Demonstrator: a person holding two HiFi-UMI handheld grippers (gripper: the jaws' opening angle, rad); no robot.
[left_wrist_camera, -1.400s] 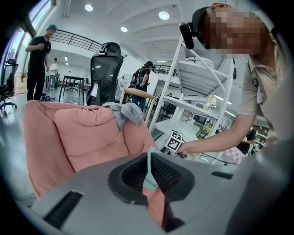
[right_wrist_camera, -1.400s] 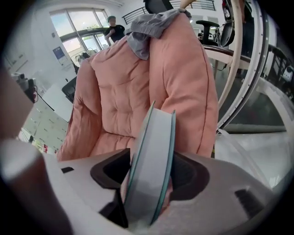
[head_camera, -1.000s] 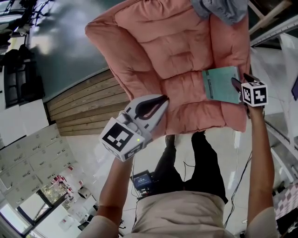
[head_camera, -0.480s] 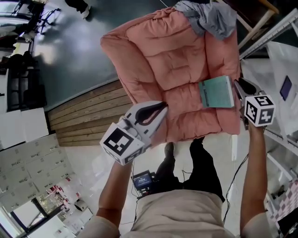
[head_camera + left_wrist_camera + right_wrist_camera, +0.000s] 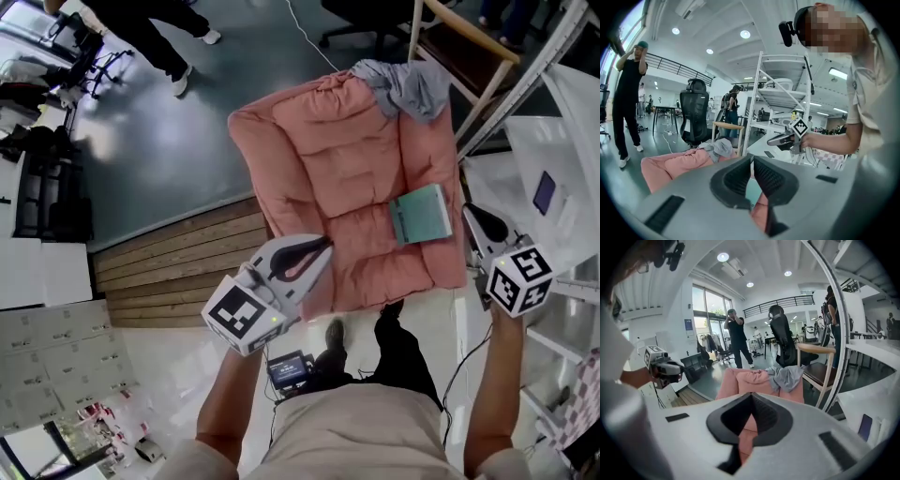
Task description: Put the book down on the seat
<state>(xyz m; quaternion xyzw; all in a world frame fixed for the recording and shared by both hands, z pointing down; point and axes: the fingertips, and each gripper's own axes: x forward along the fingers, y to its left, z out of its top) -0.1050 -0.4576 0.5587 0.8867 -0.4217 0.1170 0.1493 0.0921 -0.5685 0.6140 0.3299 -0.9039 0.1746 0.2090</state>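
The teal book (image 5: 421,215) lies flat on the right side of the pink cushioned seat (image 5: 337,178), with nothing touching it. My right gripper (image 5: 468,213) hovers just right of the book, past the seat's edge, its jaws shut and empty; in its own view the right gripper (image 5: 751,394) points at the pink seat (image 5: 745,380). My left gripper (image 5: 327,244) hangs over the seat's front left part, shut on nothing. In the left gripper view, the left gripper (image 5: 751,158) shows its closed jaws before the seat (image 5: 675,164).
A grey garment (image 5: 408,86) is draped over the seat's back. A wooden chair (image 5: 464,42) stands behind it and a white shelf rack (image 5: 553,178) at the right. Wooden decking (image 5: 178,267) lies to the left, where a person (image 5: 141,28) stands.
The right gripper let go of the book, drew back to the right and closed its jaws. The book stays on the seat. The left gripper has barely moved.
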